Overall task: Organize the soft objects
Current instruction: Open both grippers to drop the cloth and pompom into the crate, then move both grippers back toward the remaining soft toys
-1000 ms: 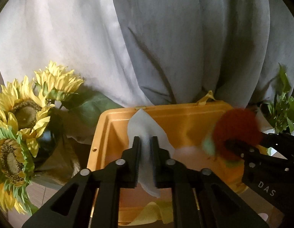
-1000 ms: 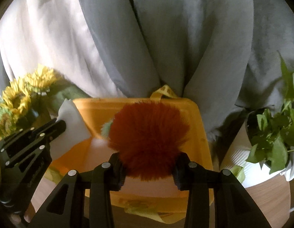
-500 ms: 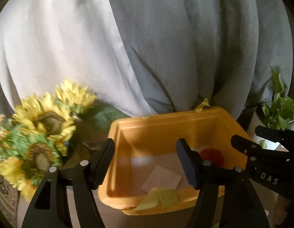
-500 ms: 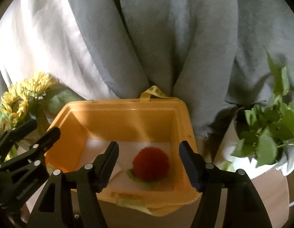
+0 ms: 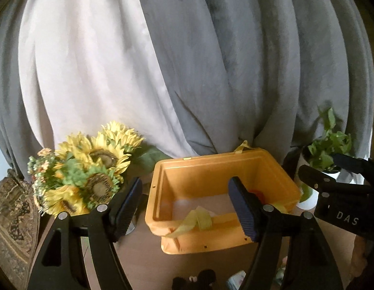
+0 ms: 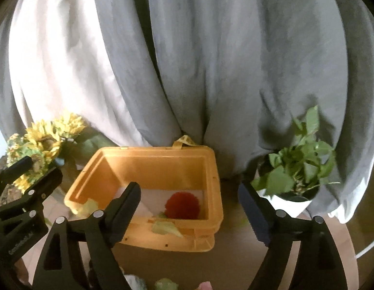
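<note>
An orange bin stands on the table before the curtain. A red fluffy pompom lies inside it at the right; in the left wrist view only a sliver shows behind a finger. A white cloth lies flat on the bin floor. A yellow-green ribbon hangs over the front rim. My left gripper and right gripper hover in front of and above the bin. Both jaws are opening, with nothing between them.
Sunflowers stand left of the bin and a potted green plant right of it. Grey and white curtains fill the back. Small soft items lie at the near table edge. A patterned object sits far left.
Both grippers opened: the left let go of the white cloth, the right of the red pompom, and both things now lie in the bin. Both grippers drew back and rose.
</note>
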Motion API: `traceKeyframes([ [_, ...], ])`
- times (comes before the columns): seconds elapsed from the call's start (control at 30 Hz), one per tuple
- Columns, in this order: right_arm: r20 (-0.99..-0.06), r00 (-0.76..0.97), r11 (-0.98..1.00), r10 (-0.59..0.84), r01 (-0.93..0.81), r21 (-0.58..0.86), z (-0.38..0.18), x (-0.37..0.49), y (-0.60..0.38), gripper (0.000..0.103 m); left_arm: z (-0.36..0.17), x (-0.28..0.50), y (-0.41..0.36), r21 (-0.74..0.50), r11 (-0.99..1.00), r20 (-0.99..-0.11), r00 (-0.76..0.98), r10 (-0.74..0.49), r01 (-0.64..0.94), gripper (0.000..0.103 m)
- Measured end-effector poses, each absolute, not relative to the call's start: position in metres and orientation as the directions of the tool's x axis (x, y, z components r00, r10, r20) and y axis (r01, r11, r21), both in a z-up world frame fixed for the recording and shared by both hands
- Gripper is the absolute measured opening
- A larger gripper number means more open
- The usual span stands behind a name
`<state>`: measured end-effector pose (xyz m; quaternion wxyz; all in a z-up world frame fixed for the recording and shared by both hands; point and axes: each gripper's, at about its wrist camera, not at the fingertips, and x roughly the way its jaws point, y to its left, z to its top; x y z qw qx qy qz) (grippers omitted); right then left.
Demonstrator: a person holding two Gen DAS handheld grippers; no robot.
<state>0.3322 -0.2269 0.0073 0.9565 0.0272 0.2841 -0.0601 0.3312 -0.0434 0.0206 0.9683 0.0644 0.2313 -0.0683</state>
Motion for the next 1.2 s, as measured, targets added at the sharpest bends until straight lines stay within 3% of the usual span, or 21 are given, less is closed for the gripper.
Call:
traceKeyframes([
  [0.5,-0.503,0.857,0.992,-0.115,0.123,-0.018,0.015,0.252,-0.221,0.084,0.031,0.243,-0.047,0.111,0.984,-0.428,0.9,-0.081,0.141,0.074],
  [1.2,-0.478,0.86,0.983,-0.179,0.181,-0.044,-0.015,0.176,-0.237,0.084,-0.014,0.17,-0.055,0.064,0.992,-0.444,0.894,-0.066,0.105,0.073],
])
